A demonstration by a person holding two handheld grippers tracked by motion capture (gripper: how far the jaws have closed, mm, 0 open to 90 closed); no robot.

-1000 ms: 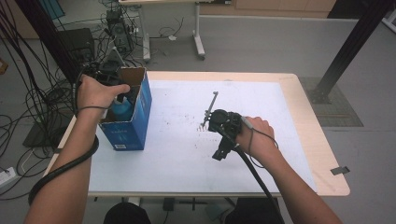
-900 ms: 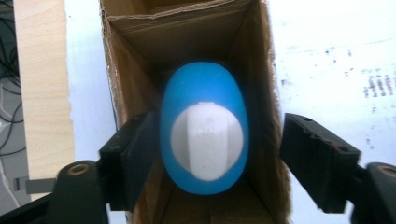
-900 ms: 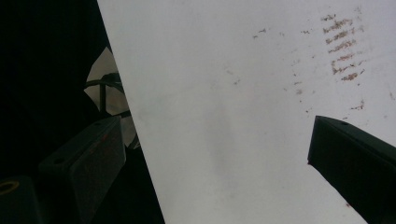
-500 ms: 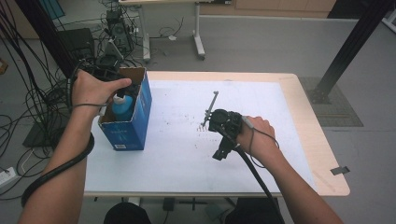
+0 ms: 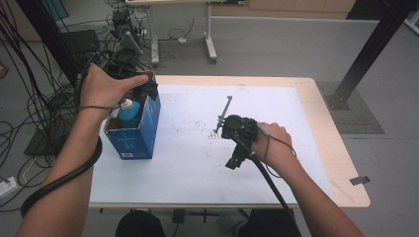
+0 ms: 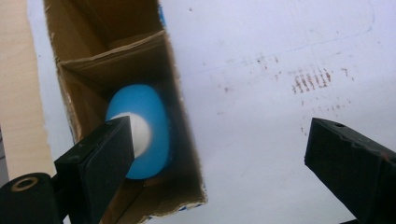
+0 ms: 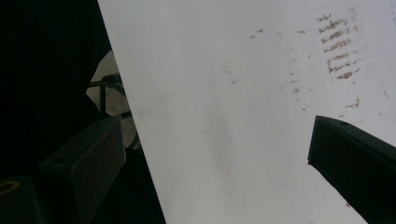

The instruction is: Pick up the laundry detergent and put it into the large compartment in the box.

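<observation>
L gripper [image 6: 219, 172]: jaws just opened wide, nothing btwn, above box [image 6: 187, 140]
Bottle [image 6: 149, 126]: blue, upright in box
R gripper [image 7: 215, 172]: jaws apart, empty, over table [image 7: 233, 116]

One blue cardboard box [image 5: 132, 132] stands on the counter [image 5: 316, 118], holding one blue bottle [image 5: 129, 112] with one white cap [image 6: 140, 133]. One white sheet [image 5: 197, 158] covers the counter. Two grippers are present, the left gripper [image 5: 146, 89] and the right gripper [image 5: 236, 140], each with two jaws. One second table [image 5: 168, 10] stands behind.
</observation>
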